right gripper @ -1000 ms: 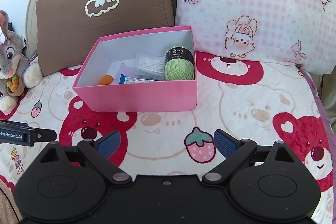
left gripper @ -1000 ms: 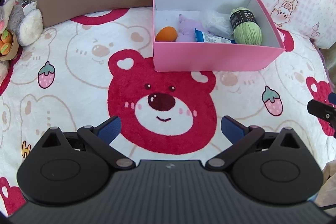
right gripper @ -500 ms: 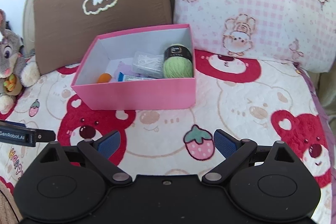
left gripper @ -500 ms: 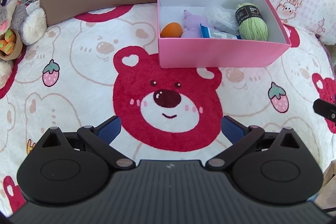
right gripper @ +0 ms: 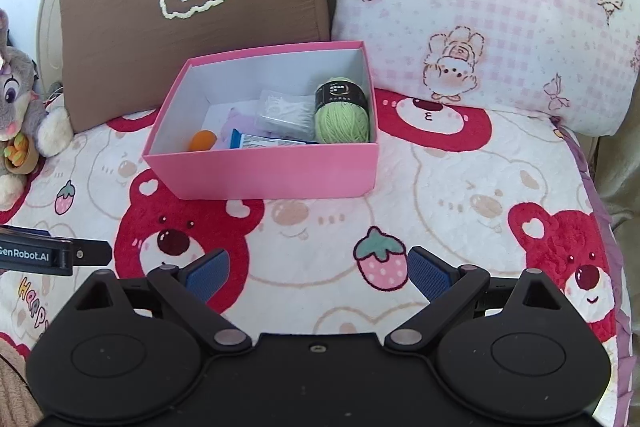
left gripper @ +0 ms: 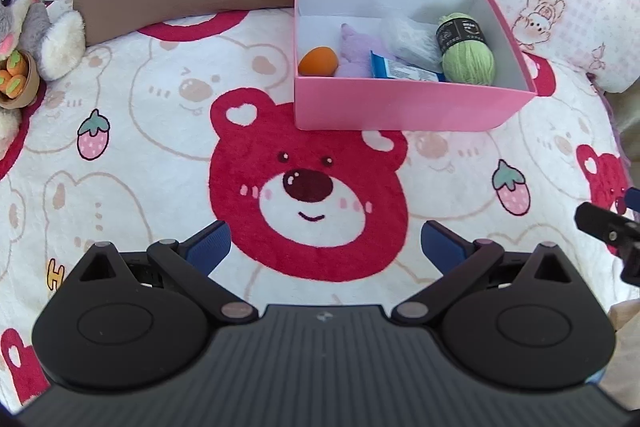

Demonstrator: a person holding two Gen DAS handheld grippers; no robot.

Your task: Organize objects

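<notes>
A pink box (left gripper: 400,107) (right gripper: 264,171) sits on the bear-print blanket ahead of both grippers. Inside lie a green yarn ball (left gripper: 468,61) (right gripper: 341,119), an orange ball (left gripper: 318,62) (right gripper: 203,140), a purple soft toy (left gripper: 354,47) (right gripper: 240,121), a blue packet (left gripper: 404,71) (right gripper: 272,142) and a clear bag (left gripper: 408,37) (right gripper: 286,111). My left gripper (left gripper: 326,243) is open and empty, hovering over the red bear face short of the box. My right gripper (right gripper: 316,273) is open and empty too, near a printed strawberry.
A brown pillow (right gripper: 192,7) and a pink checked pillow (right gripper: 480,7) lean behind the box. A grey plush rabbit (left gripper: 24,23) (right gripper: 16,115) sits at the far left. The blanket (left gripper: 120,147) spreads in front; its right edge (right gripper: 600,187) drops off.
Both views have shifted slightly: the box sits a little farther off and more to the right in the left wrist view. Nothing in the box has moved, and both grippers stay open.
</notes>
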